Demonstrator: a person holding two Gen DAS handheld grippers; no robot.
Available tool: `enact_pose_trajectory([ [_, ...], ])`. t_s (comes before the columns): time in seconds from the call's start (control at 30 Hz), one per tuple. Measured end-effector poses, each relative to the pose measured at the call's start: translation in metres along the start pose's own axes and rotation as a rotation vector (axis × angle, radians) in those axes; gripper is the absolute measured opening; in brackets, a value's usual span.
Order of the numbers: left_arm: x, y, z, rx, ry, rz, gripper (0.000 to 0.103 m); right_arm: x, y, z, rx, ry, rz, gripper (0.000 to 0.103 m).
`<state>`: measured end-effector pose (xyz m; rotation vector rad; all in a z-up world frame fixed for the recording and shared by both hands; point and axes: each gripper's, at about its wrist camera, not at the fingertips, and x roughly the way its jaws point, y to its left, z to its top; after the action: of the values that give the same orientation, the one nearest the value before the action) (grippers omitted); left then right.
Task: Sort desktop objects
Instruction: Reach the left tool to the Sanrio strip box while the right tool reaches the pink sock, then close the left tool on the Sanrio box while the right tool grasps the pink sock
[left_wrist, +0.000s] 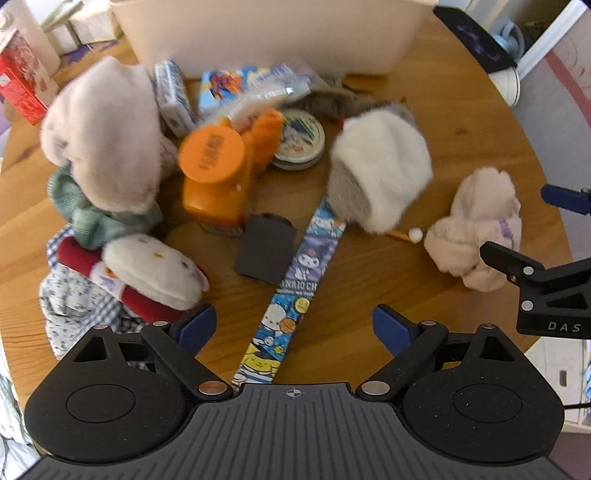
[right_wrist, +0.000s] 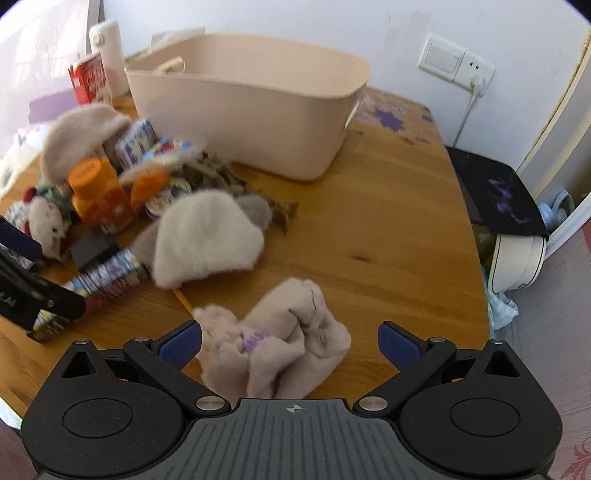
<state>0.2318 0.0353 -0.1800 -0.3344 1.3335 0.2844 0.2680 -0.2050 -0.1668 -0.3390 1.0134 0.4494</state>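
Observation:
My left gripper (left_wrist: 291, 325) hovers open over a cartoon-printed strip (left_wrist: 306, 266) lying flat on the wooden table (left_wrist: 424, 288). Beyond it are a small black block (left_wrist: 264, 251), an orange bottle (left_wrist: 214, 173), a round tin (left_wrist: 299, 140), a white-and-grey plush (left_wrist: 380, 166) and a white cat plush (left_wrist: 155, 273). My right gripper (right_wrist: 291, 343) is open, with a crumpled beige plush (right_wrist: 280, 343) lying between its fingers on the table; the pads look slightly apart from it. In the left wrist view the same beige plush (left_wrist: 476, 229) sits at the right. An empty-looking beige basket (right_wrist: 251, 103) stands behind the pile.
A pink plush (left_wrist: 103, 133), a green cloth (left_wrist: 74, 199), small printed packs (left_wrist: 173, 96) and a checked cloth (left_wrist: 74, 302) crowd the left. A red box (right_wrist: 88, 77) and white flask (right_wrist: 107, 48) stand far left. A black cushion (right_wrist: 498, 192) lies off the table's right edge.

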Motion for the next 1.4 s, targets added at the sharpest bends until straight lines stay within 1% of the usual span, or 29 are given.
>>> enact_pose_trajectory([
  [0.13, 0.009, -0.002, -0.003, -0.015, 0.014, 0.000, 0.094, 0.010, 0.001, -0.007, -0.012, 0.029, 0.005, 0.103],
  [0.27, 0.017, -0.002, -0.005, -0.041, 0.003, 0.001, 0.093, 0.021, 0.004, -0.012, -0.011, 0.060, 0.028, 0.103],
  [0.33, 0.021, 0.000, -0.006, -0.072, 0.006, -0.024, 0.092, 0.026, 0.009, -0.014, -0.018, 0.070, 0.027, 0.103],
  [0.4, 0.024, 0.002, -0.007, -0.102, 0.013, -0.049, 0.087, 0.029, 0.013, -0.013, -0.015, 0.074, 0.015, 0.103],
  [0.47, 0.027, 0.002, -0.010, -0.108, 0.020, -0.042, 0.073, 0.032, 0.014, -0.013, -0.002, 0.077, 0.023, 0.102],
  [0.63, 0.028, 0.000, -0.018, -0.113, -0.006, -0.027, 0.070, 0.042, 0.018, -0.015, 0.020, 0.097, 0.007, 0.094],
  [0.67, 0.027, -0.001, -0.020, -0.107, -0.011, -0.025, 0.066, 0.043, 0.018, -0.016, 0.028, 0.100, 0.005, 0.092],
  [0.7, 0.027, -0.002, -0.020, -0.108, -0.017, -0.019, 0.062, 0.043, 0.017, -0.017, 0.040, 0.095, 0.009, 0.092],
  [0.73, 0.026, -0.004, -0.021, -0.101, -0.023, -0.013, 0.053, 0.042, 0.017, -0.018, 0.053, 0.089, 0.012, 0.090],
  [0.77, 0.026, -0.005, -0.022, -0.102, -0.028, -0.006, 0.045, 0.042, 0.017, -0.018, 0.061, 0.085, 0.016, 0.088],
  [0.8, 0.025, -0.006, -0.023, -0.092, -0.029, -0.001, 0.043, 0.041, 0.017, -0.019, 0.065, 0.077, 0.021, 0.086],
  [0.83, 0.026, -0.008, -0.023, -0.084, -0.030, 0.007, 0.039, 0.040, 0.018, -0.020, 0.068, 0.069, 0.028, 0.080],
  [0.9, 0.026, -0.010, -0.025, -0.076, -0.028, 0.022, 0.028, 0.037, 0.020, -0.021, 0.074, 0.061, 0.033, 0.070],
  [0.93, 0.025, -0.010, -0.026, -0.076, -0.025, 0.018, 0.026, 0.036, 0.021, -0.022, 0.075, 0.058, 0.037, 0.068],
  [1.0, 0.025, -0.009, -0.029, -0.096, -0.022, -0.006, 0.024, 0.034, 0.023, -0.024, 0.080, 0.049, 0.043, 0.058],
  [1.03, 0.025, -0.008, -0.031, -0.099, -0.021, -0.017, 0.024, 0.033, 0.024, -0.025, 0.085, 0.045, 0.036, 0.056],
  [1.1, 0.025, -0.010, -0.035, -0.107, -0.023, -0.019, 0.024, 0.031, 0.026, -0.025, 0.095, 0.039, 0.030, 0.046],
  [1.2, 0.025, -0.013, -0.041, -0.096, -0.024, -0.028, 0.023, 0.028, 0.027, -0.026, 0.101, 0.033, 0.010, 0.037],
  [1.4, 0.019, -0.017, -0.050, -0.091, -0.042, -0.044, 0.023, 0.018, 0.023, -0.033, 0.154, 0.018, -0.006, 0.032],
])
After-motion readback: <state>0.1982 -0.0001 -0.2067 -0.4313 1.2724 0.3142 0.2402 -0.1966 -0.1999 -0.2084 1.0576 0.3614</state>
